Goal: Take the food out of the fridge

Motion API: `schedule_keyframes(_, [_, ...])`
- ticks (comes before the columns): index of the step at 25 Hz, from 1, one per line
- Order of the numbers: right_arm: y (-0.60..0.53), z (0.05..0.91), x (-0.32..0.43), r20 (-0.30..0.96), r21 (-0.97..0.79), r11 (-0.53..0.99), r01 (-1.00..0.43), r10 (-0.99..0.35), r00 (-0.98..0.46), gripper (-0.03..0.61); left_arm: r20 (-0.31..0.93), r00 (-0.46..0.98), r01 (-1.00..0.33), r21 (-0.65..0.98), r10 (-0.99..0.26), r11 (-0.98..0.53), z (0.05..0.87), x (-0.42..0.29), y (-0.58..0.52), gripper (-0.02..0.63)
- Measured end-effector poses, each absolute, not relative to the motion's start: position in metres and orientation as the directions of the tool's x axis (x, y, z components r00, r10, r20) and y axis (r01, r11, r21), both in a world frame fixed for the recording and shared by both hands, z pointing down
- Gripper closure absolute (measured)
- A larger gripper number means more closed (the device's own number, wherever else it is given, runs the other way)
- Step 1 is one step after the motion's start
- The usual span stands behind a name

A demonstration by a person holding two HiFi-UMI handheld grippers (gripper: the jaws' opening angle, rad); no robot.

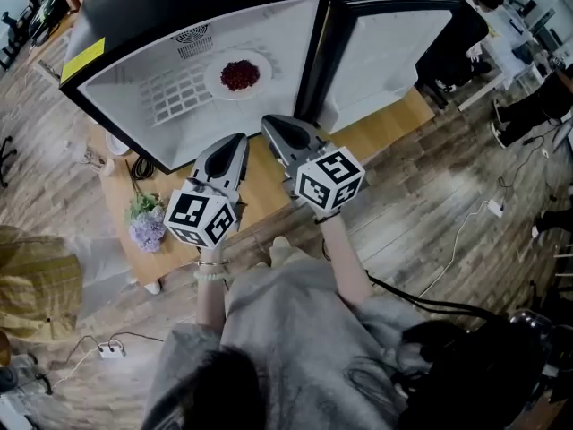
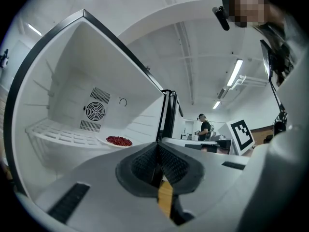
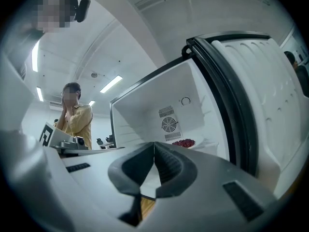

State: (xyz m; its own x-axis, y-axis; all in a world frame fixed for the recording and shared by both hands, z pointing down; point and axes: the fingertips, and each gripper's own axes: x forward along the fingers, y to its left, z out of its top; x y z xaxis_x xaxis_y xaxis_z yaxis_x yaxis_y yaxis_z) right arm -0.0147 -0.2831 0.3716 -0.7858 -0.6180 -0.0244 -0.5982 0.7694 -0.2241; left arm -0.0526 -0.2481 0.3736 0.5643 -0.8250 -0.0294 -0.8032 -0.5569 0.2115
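A small black fridge with a white inside (image 1: 277, 34) sits on a low wooden table (image 1: 269, 182), its white-lined door (image 1: 394, 52) swung wide to the right so the compartment is open to reach. On the white slotted shelf (image 1: 170, 92), towards the back, rests a round white plate (image 1: 215, 83) carrying a heap of dark red food (image 1: 239, 74); this is the item to be removed, and it lies untouched inside.

The person stands facing the opening with both grippers held level and side by side, short of the fridge. The left gripper (image 1: 238, 140) points towards the plate. Seen along its own length, its jaws are pressed together with nothing between them. The right gripper (image 1: 271, 122) sits just beside it, nearer the door hinge, and its jaws are likewise closed and empty.

Judging from this, the approach is under way and the grasp has not begun. Both claws would need to spread before either could take the plate's rim. A plate of loose food probably calls for a hold on each side to keep it flat.

A bunch of purple flowers (image 1: 148, 228) lies at the table's left end.
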Motion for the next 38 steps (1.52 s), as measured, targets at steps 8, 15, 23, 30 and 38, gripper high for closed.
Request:
schedule_keyframes(8, [-0.295,0.383,-0.025,-0.036,-0.328,0.775,-0.540,-0.582,-0.812,0.569,0.004,0.517,-0.836,0.218,-0.856,-0.504,0.384,-0.063,-0.257,0.606])
schedule_keyframes(15, [-0.318,0.386,-0.021,-0.052,-0.458,0.695,-0.554,-0.643,-0.764,0.568,0.027,0.532,-0.831,0.209,-0.846,-0.515,0.383,-0.070,-0.270,0.606])
schedule_keyframes(23, [-0.338,0.393,-0.020,-0.041,-0.608,0.584,-0.538,-0.699,-0.714,0.483,0.046,0.542,-0.827,0.204,-0.839,-0.523,0.385,-0.078,-0.282,0.606])
schedule_keyframes(30, [-0.354,0.410,-0.020,-0.016,-0.735,0.475,-0.484,-0.725,-0.688,0.426,0.060,0.546,-0.825,0.210,-0.836,-0.524,0.391,-0.080,-0.291,0.606])
schedule_keyframes(38, [-0.372,0.417,-0.028,-0.014,-0.817,0.399,-0.416,-0.735,-0.678,0.411,0.062,0.537,-0.832,0.205,-0.841,-0.515,0.392,-0.087,-0.305,0.606])
